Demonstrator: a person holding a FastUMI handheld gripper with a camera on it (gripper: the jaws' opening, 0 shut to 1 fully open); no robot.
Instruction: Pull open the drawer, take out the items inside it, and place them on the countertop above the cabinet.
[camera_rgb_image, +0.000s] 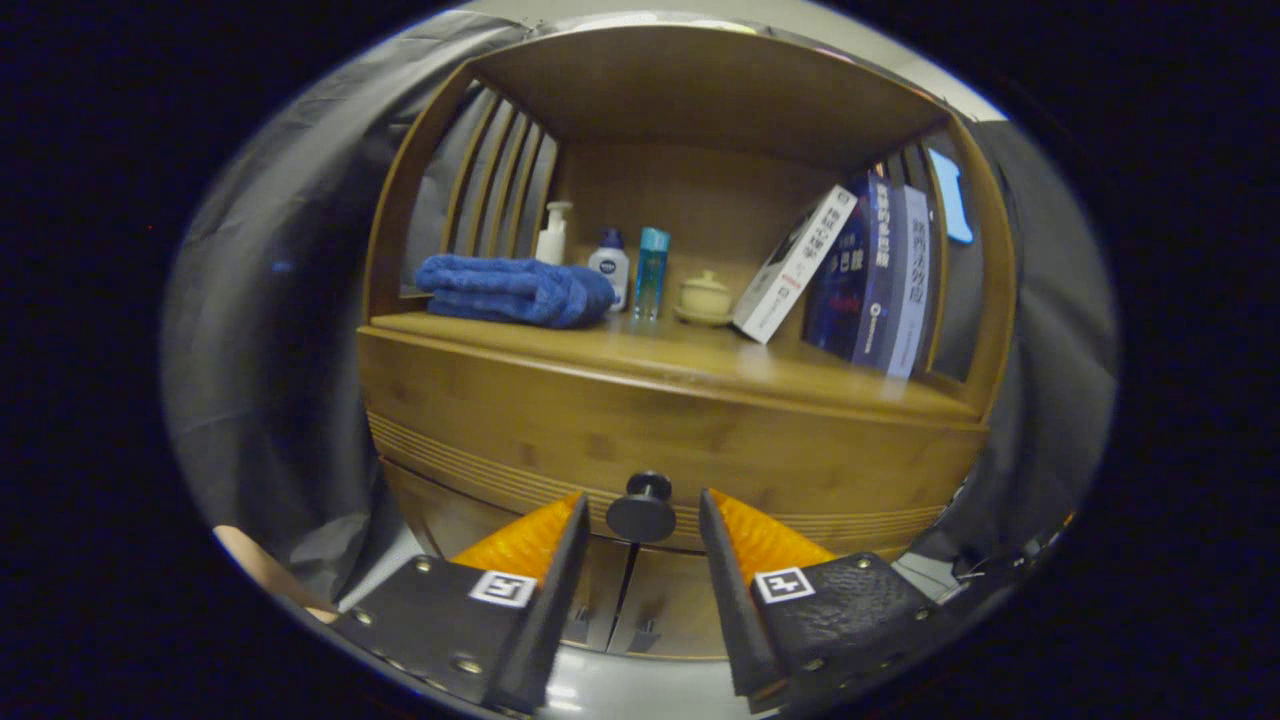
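A wooden cabinet stands close ahead, its drawer front (660, 440) closed and flush. A round black knob (642, 512) sticks out from the drawer's lower middle. My gripper (642, 505) is open, its orange-and-black fingers (548, 535) either side of the knob with a small gap on each side, touching nothing. The countertop (700, 360) runs above the drawer. The drawer's contents are hidden.
On the countertop lie a folded blue towel (515, 290), a white pump bottle (553, 235), a small white bottle (610, 265), a blue bottle (651, 270), a cream lidded pot (705, 298) and leaning books (860, 270). Two lower cabinet doors (620, 600) sit under the drawer.
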